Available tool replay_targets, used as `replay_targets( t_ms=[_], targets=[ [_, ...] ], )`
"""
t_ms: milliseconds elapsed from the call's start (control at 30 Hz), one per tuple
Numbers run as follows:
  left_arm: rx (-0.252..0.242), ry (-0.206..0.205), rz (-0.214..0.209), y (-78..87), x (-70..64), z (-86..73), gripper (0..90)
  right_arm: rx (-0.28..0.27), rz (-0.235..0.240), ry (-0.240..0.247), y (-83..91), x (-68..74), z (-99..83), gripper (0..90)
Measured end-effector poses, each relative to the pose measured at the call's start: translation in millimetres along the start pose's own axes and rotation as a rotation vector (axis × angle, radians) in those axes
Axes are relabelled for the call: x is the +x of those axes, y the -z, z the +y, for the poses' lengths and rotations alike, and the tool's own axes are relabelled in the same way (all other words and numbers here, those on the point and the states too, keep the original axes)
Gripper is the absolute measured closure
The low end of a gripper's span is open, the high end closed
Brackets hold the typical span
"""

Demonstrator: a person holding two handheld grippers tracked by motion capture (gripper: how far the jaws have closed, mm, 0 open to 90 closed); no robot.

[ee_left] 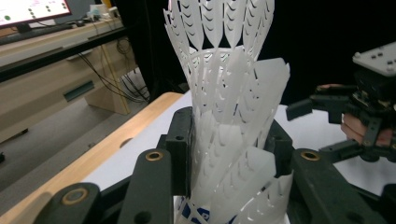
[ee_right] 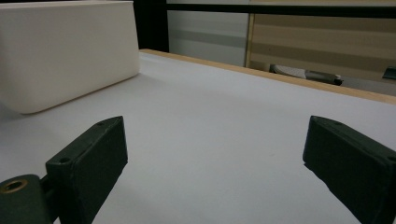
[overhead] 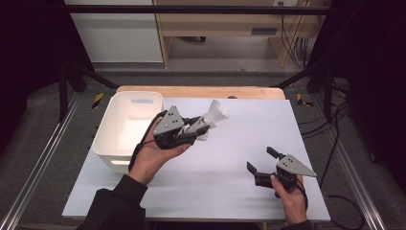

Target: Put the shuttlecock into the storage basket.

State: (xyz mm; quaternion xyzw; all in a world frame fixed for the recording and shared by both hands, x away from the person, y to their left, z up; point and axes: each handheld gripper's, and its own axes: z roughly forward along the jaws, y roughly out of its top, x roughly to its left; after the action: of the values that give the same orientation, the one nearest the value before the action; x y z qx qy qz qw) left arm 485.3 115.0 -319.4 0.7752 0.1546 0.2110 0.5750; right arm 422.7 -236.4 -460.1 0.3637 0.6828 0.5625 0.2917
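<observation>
White plastic shuttlecocks (overhead: 208, 120), nested into a short stack, were seen in the high view just left of centre, clamped in the left gripper (overhead: 194, 132) and lifted clear of the pale grey table mat (overhead: 249, 143). Beside it, at centre left, a white bin (overhead: 125, 125) was placed with its open top upward, probably as the drop point, since the stack was being held right at its near rim. The stack's long axis was slanted toward the upper right of the frame, skirt end leading, away from the bin. At lower right, the right gripper (overhead: 258, 160) was held low over the mat with its jaws spread and nothing between them, likely kept aside as a spare hand.

From the left gripper view, the shuttlecocks (ee_left: 229, 116) were shown rising from bottom centre to the top edge, pinched from both sides by the black jaws, with the feathered skirts fanned upward along the jaws' own line. The right gripper (ee_left: 322, 123) was visible at the right edge, apart from the stack.

From the right gripper view, the two black jaws were seen wide apart at the lower corners, bare mat (ee_right: 210, 140) between them, and the bin's wall (ee_right: 65, 51) at upper left.
</observation>
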Motion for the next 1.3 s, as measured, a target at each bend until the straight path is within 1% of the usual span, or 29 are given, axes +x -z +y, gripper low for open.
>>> replay_targets(
  t_ms=[33, 100, 167, 233, 267, 300, 333, 433, 567, 633, 733, 833, 900, 1000, 1100, 1167, 1200, 1300],
  targets=[
    [-0.003, 0.005, 0.006, 2.4, 3.3, 2.7, 63.6, 0.001, 0.000, -0.008, 0.3, -0.2, 0.2, 6.4],
    [0.001, -0.002, 0.022, 7.3, 9.5, 8.2, 63.6, 0.003, -0.002, -0.013, 0.3, -0.9, 0.5, 6.3],
    [-0.007, 0.006, 0.033, 13.3, 15.8, 13.5, 63.6, 0.006, -0.005, -0.012, 0.3, -1.0, 0.2, 6.1],
    [-0.004, -0.001, 0.048, 19.2, 22.5, 19.2, 63.5, 0.006, -0.001, -0.012, 0.2, -0.9, 0.1, 5.6],
    [-0.004, -0.001, 0.048, 19.2, 22.5, 19.2, 63.6, 0.006, -0.001, -0.012, 0.2, -0.9, 0.1, 5.6],
    [-0.005, -0.004, 0.064, 25.6, 29.7, 23.9, 63.5, 0.013, -0.005, -0.007, 0.0, 0.1, 0.1, 5.6],
    [-0.004, -0.007, 0.074, 29.4, 33.5, 25.8, 63.6, 0.010, -0.001, 0.001, -0.6, 0.1, 0.0, 5.6],
    [-0.022, 0.008, 0.104, 40.6, 46.2, 29.4, 63.5, 0.016, -0.004, 0.010, -1.4, 1.6, 0.4, 5.5],
    [-0.031, 0.026, 0.147, 52.9, 64.7, 30.9, 63.5, 0.015, -0.002, 0.016, -1.1, 2.7, 0.1, 5.0],
    [-0.033, 0.035, 0.172, 57.5, 73.7, 30.4, 63.5, 0.010, -0.001, 0.017, -0.9, 2.1, -0.1, 4.9],
    [-0.042, 0.057, 0.196, 63.4, 85.2, 28.1, 63.6, 0.006, -0.001, 0.024, -0.7, 1.2, -0.7, 4.9],
    [-0.048, 0.071, 0.220, 67.9, 93.6, 24.6, 63.5, 0.000, -0.004, 0.026, 0.3, 1.3, -0.6, 4.8],
    [-0.052, 0.078, 0.226, 70.0, 98.0, 22.2, 63.5, -0.005, -0.006, 0.029, 0.0, 1.0, -0.8, 4.6],
    [-0.046, 0.074, 0.236, 70.8, 101.6, 20.1, 63.5, -0.003, -0.003, 0.031, -0.4, 1.2, -1.3, 4.6],
    [-0.046, 0.093, 0.261, 70.8, 109.9, 14.1, 63.5, -0.010, -0.001, 0.044, -0.4, 1.7, -1.7, 4.5],
    [-0.046, 0.096, 0.272, 70.6, 114.8, 10.6, 63.5, -0.011, -0.003, 0.042, -0.2, 1.3, -2.2, 4.4],
    [-0.047, 0.101, 0.276, 70.3, 117.6, 8.5, 63.5, -0.012, -0.005, 0.044, -0.2, 0.7, -2.5, 4.3],
    [-0.057, 0.137, 0.292, 69.4, 127.3, 0.5, 63.5, -0.018, -0.009, 0.043, 1.1, 0.3, -2.7, 4.2]
  ],
)
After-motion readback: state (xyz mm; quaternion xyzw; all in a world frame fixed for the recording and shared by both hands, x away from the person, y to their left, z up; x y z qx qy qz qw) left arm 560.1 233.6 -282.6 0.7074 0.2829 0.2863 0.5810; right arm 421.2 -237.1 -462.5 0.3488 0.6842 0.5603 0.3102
